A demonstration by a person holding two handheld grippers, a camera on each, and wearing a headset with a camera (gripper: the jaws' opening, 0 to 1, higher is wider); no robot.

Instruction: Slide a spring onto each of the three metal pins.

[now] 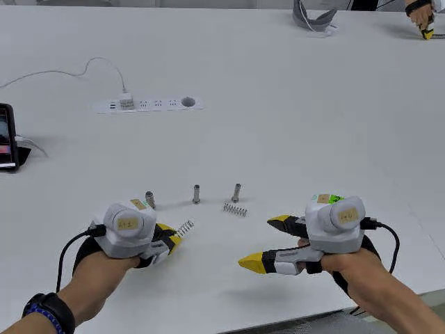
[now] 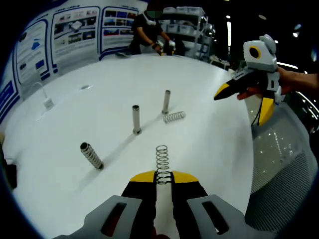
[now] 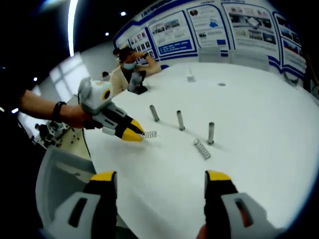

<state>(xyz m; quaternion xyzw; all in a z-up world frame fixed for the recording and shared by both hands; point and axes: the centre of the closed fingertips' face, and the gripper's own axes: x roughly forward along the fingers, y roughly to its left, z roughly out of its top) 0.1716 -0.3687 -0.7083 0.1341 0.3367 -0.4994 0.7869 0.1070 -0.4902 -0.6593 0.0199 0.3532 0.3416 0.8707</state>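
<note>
The yellow-tipped left tool (image 1: 174, 239) is clamped on one end of a small coiled steel spring (image 1: 185, 227), held near the upright middle steel pin (image 1: 196, 193) on the white surface (image 1: 278, 125). To that pin's left, the left-hand pin (image 1: 149, 200) wears a coil. To its right, a loose spring (image 1: 235, 209) lies just beside the right-hand pin (image 1: 236, 192). The right tool (image 1: 265, 241) gapes wide, empty.

Setting: a lab or demonstration room. A large white counter (image 1: 278, 104) carries a power strip (image 1: 147, 104). Blue-framed information posters (image 2: 75, 30) line the wall beside the counter. Storage shelves (image 2: 187, 22) stand beyond the counter's far end, where another person (image 2: 147, 30) is occupied.
</note>
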